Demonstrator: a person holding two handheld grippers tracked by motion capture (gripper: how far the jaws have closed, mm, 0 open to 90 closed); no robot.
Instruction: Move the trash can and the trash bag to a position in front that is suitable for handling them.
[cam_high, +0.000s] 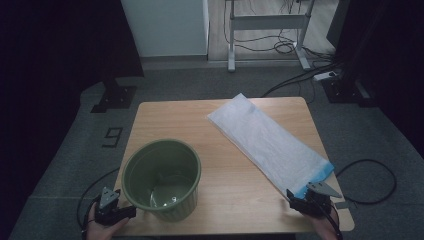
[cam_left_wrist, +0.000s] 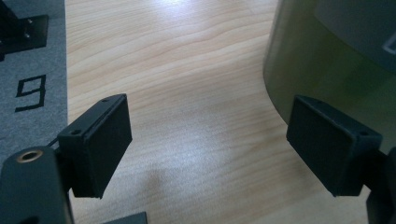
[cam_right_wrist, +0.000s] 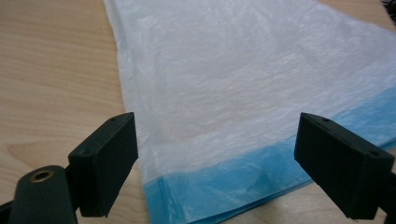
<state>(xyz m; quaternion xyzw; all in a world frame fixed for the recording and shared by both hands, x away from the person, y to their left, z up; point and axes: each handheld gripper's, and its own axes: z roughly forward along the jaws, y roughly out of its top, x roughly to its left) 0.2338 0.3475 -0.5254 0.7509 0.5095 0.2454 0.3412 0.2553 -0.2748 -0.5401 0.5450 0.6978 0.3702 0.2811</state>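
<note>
High view: we are keeping the bucket (cam_high: 161, 179) as our landmark; our left gripper (cam_high: 131, 211), gaping empty, is sitting just beside it, our right gripper (cam_high: 295, 198), gaping empty, at the bag's (cam_high: 267, 140) blue edge.

The left gripper (cam_high: 116, 212) sits low at the near left, held in the person's left hand (cam_high: 102, 226), its cable looping off behind it. Its black jaws stand wide apart with nothing between them. The right gripper (cam_high: 300, 201) sits at the near right in the right hand (cam_high: 327, 227), jaws spread just as wide and gripping nothing, its grey plate on top
</note>
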